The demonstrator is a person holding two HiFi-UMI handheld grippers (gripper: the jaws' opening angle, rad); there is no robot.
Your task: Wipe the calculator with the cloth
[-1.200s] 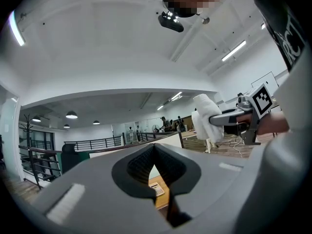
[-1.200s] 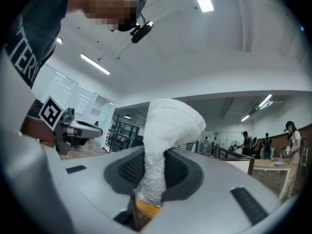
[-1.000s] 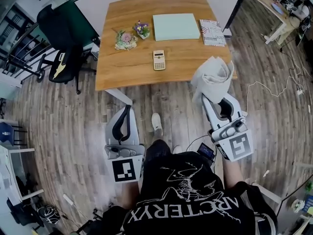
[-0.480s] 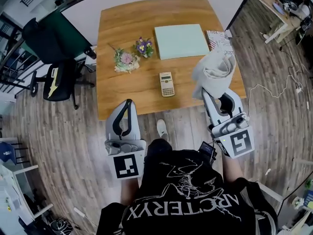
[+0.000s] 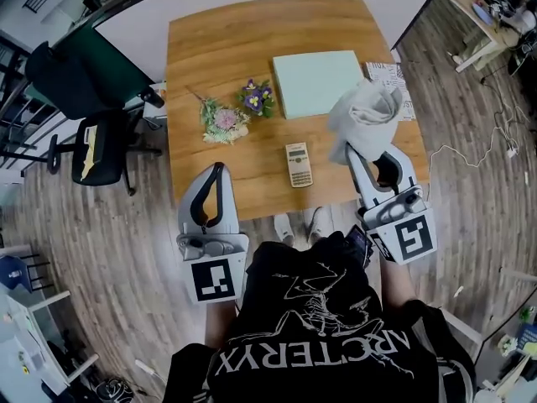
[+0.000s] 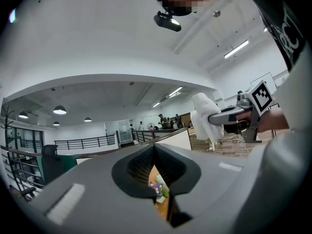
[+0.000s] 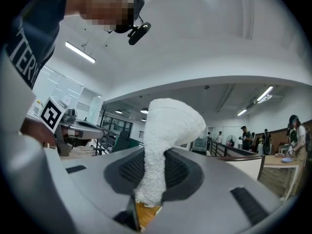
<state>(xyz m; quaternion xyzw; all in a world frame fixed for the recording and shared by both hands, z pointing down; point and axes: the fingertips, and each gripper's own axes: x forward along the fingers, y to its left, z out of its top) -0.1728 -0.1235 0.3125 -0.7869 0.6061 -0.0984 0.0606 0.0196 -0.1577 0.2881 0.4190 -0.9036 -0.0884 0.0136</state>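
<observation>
The right gripper point(image 5: 371, 154) is clamped on the cloth point(image 5: 365, 117), which bunches up over the table's point(image 5: 226, 57) front right part. The calculator point(image 5: 299, 164) lies flat near the table's front edge. The left gripper point(image 5: 216, 175), jaws together and empty, sits at that edge.

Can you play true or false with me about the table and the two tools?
1. The right tool is pinching the white cloth. True.
2. The cloth is rubbing the calculator. False: the cloth is off to the calculator's side, not on it.
3. The left tool is holding the flowers. False: it is shut on nothing, and the flowers lie on the table.
4. The calculator lies on the wooden table. True.
</observation>
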